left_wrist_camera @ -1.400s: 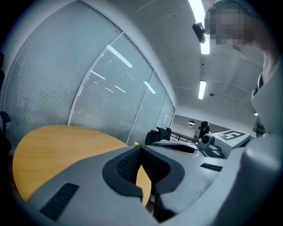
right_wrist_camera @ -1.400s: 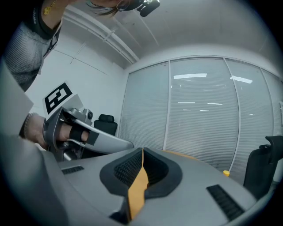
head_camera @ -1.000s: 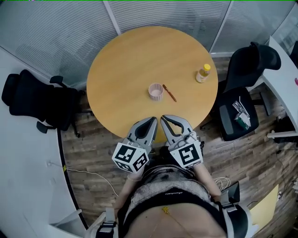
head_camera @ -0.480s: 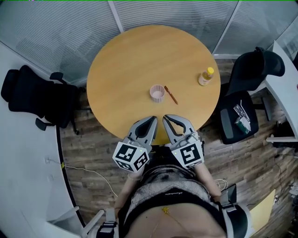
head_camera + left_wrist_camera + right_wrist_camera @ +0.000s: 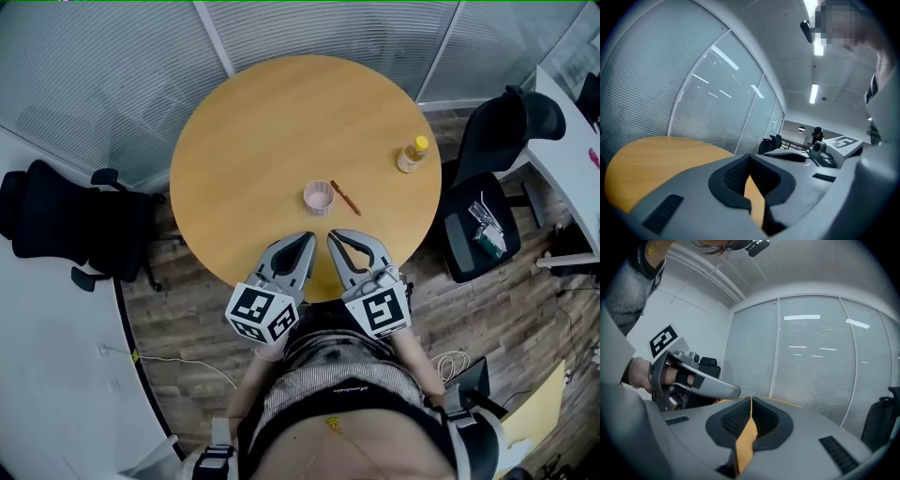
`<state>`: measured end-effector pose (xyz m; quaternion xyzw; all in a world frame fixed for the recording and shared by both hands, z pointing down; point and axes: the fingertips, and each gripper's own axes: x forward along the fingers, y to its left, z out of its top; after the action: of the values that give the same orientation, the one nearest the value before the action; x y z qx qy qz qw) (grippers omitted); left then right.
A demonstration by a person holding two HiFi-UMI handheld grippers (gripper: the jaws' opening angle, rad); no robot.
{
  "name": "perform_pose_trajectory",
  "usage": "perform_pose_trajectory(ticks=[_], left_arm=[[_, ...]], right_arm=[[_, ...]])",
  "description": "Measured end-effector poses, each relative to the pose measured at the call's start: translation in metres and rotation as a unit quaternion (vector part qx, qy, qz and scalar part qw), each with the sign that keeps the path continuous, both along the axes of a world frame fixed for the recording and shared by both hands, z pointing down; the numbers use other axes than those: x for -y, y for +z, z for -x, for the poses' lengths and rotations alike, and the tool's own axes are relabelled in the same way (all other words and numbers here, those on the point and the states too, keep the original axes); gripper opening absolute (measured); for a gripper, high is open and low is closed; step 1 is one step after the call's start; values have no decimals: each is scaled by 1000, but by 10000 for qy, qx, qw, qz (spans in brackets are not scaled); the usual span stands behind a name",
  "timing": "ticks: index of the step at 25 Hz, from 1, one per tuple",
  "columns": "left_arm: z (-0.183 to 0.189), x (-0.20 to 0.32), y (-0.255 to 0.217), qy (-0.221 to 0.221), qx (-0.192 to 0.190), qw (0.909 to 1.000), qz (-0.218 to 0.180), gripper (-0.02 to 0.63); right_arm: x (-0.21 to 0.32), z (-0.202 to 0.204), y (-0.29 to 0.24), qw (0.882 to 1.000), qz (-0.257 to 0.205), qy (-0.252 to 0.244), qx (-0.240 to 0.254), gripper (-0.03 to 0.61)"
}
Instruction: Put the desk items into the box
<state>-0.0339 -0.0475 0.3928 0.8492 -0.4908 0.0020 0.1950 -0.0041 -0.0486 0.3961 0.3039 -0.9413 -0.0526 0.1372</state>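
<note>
Pink cup (image 5: 318,197) and reddish pen (image 5: 344,198) a touch nearer the gripper tips than a second ago in the head view. Black office chair (image 5: 56,220) on the left now lower and further toward the edge. Otherwise as before: left gripper (image 5: 307,241) and right gripper (image 5: 336,238) side by side over the near rim of the table, aimed toward the cup and well short of it. Jaws of each pressed together at the tips, nothing pinched, only a sliver of tabletop showing through the gap behind the pads.

Pen just right of the cup, lying at a slant, apart from it. Yellow bottle (image 5: 411,154) upright near the right rim, well apart from both.

Round wooden table (image 5: 272,122) on a plank-patterned floor (image 5: 187,319). Ribbed glass partitions (image 5: 112,66) behind the table. Second black chair (image 5: 497,187) at the right, small items (image 5: 487,234) lying on its seat. White cable (image 5: 187,352) trailing across the floor at lower left.
</note>
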Motion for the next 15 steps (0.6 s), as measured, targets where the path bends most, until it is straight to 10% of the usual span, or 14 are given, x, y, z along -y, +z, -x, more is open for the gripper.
perform_pose_trajectory(ticks=[15], left_arm=[[26, 6, 20, 587, -166, 9981, 77, 2]], right_arm=[[5, 32, 20, 9980, 160, 614, -13, 23]])
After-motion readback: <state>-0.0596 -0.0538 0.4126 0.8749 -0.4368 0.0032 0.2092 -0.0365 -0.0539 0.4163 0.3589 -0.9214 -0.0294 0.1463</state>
